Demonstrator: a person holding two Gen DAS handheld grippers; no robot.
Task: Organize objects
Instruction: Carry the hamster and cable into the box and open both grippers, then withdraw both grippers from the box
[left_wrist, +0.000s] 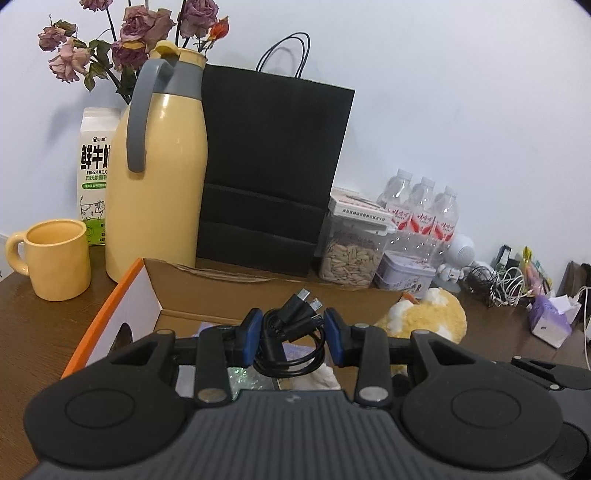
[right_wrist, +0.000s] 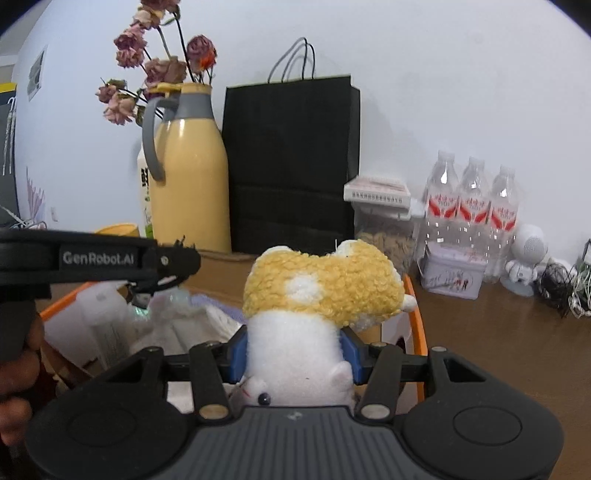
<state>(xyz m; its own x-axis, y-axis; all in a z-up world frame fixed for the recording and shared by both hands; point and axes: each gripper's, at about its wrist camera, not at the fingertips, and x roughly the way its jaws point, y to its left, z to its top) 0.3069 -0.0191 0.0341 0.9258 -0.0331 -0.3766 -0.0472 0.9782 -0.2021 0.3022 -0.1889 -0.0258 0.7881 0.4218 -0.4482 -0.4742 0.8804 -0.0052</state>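
While I look along my left gripper, its blue pads pinch a coiled black cable, plugs poking up past the fingertips. It hangs over the open cardboard box, the one with the orange edge, standing on the brown table. Behind the box stand a yellow mug, a yellow thermos jug, a milk carton and a black paper bag. Off to the right, a jar of seeds, three water bottles and a small tin. The plush toy peeks in just right of my fingers.

Now the right wrist view: my right gripper is clamped on that yellow and white plush toy, pads squeezing its white body, its head down toward the camera. It's held above the box's right side, orange rim just beyond. My left gripper reaches in from the left over the box, my hand on its grip. White packets lie inside the box.
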